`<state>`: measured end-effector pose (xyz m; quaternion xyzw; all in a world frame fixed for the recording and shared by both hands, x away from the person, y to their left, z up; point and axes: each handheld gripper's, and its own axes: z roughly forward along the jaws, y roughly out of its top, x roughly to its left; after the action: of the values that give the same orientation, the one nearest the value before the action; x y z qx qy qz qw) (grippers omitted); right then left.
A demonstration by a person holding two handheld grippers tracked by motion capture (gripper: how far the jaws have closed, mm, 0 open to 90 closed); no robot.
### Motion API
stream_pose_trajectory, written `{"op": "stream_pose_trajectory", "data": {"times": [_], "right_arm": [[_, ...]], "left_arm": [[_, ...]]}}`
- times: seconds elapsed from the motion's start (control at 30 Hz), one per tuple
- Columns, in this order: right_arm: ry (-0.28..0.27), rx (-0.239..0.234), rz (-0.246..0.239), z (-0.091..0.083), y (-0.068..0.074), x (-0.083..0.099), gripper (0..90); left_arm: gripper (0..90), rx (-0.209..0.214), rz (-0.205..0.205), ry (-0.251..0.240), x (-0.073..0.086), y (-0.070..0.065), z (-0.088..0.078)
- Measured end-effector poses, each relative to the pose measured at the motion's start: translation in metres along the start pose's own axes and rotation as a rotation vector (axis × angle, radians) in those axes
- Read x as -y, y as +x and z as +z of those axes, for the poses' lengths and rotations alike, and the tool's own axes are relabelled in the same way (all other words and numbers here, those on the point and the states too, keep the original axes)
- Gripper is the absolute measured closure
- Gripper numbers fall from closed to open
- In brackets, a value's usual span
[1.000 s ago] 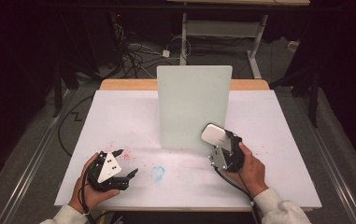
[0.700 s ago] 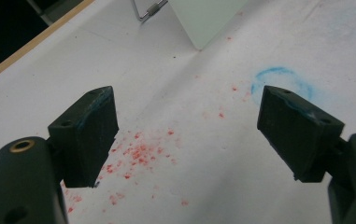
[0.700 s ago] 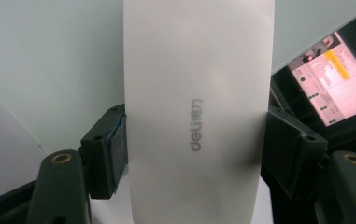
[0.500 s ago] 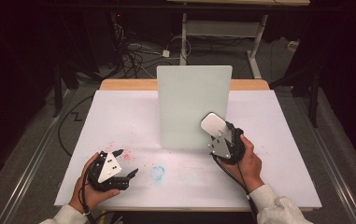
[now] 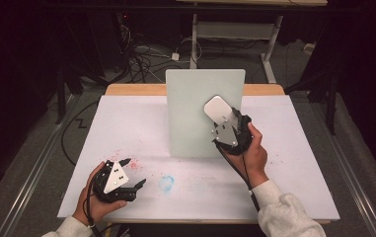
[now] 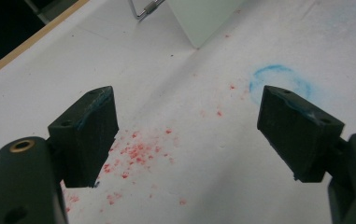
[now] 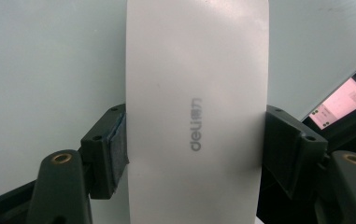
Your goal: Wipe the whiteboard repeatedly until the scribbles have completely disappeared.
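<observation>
1. The right gripper (image 5: 223, 120) is lifted off the table (image 5: 126, 118) and clamped on a flat white eraser-like block (image 5: 218, 109), its rounded end pointing up and away from the person.
2. In the right gripper view the block (image 7: 196, 93) stands lengthwise between the two black jaws, both pads pressing on its long edges; grey lettering reading "deli" runs along its face.
3. The block sits in front of the pale green upright board (image 5: 195, 113), over the board's right part; whether it touches the board cannot be told from the high view.
4. The left gripper (image 5: 133, 173) rests low at the near left of the table, its jaws spread apart with nothing between them.
5. Under the left gripper lie red specks (image 6: 138, 151), and just beyond its right jaw a smudged blue ring (image 6: 281, 81) marks the white sheet.
</observation>
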<state>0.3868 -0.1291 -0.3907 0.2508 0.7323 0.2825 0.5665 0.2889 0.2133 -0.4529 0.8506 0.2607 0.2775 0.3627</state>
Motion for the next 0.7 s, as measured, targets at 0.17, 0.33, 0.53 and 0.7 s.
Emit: {"op": "stream_pose_trajectory", "data": {"times": [0.17,0.33,0.53,0.7], "right_arm": [[0.004,-0.005,-0.010,-0.001,0.007,0.006,31.1],[0.024,-0.037,-0.085,-0.006,0.033,0.027,31.1],[0.034,-0.066,-0.164,-0.010,0.055,0.044,31.1],[0.024,-0.072,-0.126,-0.008,0.042,0.034,31.1]], "left_arm": [[19.4,-0.001,-0.002,-0.004,0.000,0.000,-0.001],[19.4,-0.002,-0.001,-0.005,0.000,-0.001,-0.001],[19.4,-0.002,0.002,-0.001,-0.001,-0.001,-0.001],[19.4,0.001,0.000,-0.002,0.000,-0.001,0.000]]}}
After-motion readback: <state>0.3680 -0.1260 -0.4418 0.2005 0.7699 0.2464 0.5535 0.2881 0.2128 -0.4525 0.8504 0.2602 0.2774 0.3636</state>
